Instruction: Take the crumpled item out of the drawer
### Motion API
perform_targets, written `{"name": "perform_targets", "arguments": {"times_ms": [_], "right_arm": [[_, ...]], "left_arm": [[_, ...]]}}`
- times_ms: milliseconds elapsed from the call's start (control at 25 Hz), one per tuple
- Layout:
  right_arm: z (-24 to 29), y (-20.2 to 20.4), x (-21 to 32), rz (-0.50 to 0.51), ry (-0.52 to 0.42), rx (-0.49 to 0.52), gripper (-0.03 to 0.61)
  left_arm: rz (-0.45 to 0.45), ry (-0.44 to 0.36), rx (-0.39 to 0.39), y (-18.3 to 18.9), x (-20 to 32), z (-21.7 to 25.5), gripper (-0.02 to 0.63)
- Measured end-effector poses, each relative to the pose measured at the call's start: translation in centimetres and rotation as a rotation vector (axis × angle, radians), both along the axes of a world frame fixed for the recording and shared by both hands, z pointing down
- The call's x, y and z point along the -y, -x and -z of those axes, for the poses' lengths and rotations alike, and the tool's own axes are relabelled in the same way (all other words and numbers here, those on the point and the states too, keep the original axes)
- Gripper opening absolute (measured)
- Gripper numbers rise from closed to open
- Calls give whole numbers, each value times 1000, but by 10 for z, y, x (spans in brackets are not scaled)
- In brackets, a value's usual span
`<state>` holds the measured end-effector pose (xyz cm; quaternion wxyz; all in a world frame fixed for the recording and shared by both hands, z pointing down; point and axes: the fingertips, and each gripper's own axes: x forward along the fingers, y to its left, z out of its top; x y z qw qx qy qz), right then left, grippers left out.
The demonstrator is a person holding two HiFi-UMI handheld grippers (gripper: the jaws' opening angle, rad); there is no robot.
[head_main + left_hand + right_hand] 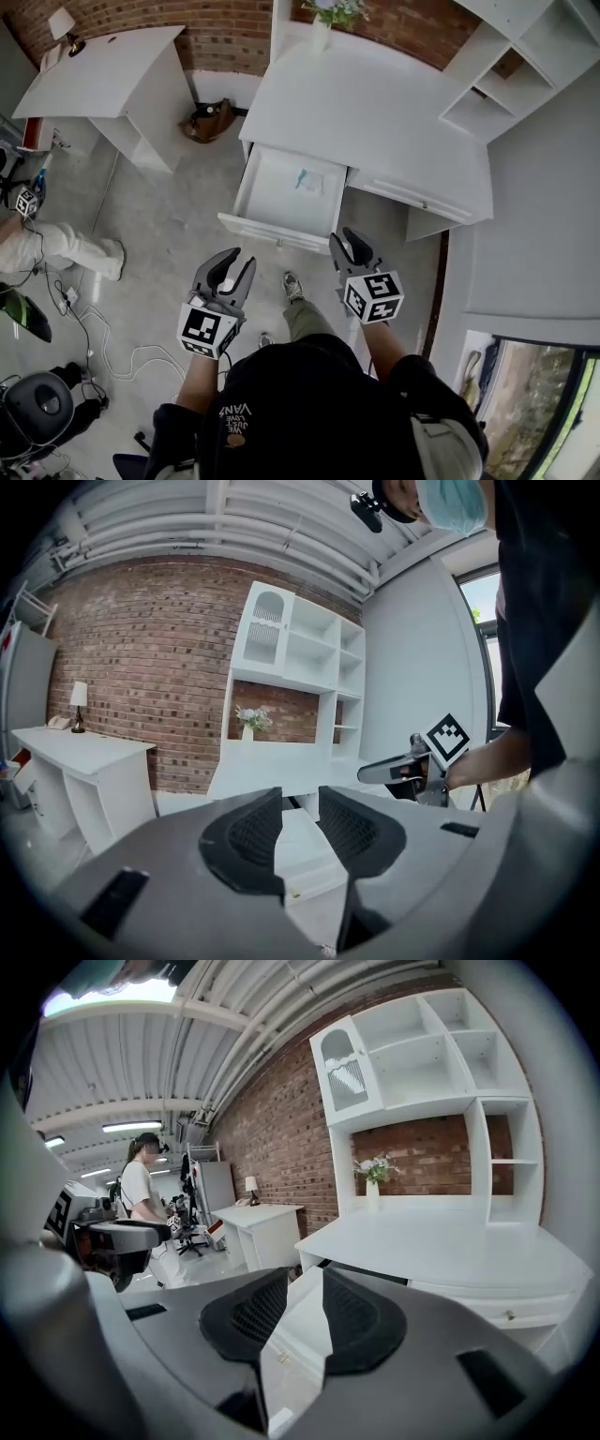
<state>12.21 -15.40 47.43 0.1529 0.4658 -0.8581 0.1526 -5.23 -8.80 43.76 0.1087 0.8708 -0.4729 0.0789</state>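
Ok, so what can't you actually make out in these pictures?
Head view: the crumpled item is too small to tell its material.
Both gripper views: the left claw and right claw cover most of the drawer; the item does not show.
Head view: the closed drawer beside it hides any contents behind its front.
Head view: the person blocks the floor below.
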Motion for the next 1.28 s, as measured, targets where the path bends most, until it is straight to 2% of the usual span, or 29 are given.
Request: {"name": "perform_targets", "arguments": {"times_ms": [520,1040,1280], "right_arm": [[-92,5,131,93,128,-113,115],[-214,30,186,127,336,-254,167],[-258,36,205,105,398,-337,178]], "left_arm": [[31,63,4,-17,101,-44,101],[75,136,-5,-16,137,-80,101],[80,138,-2,-9,148,-86,101]]}}
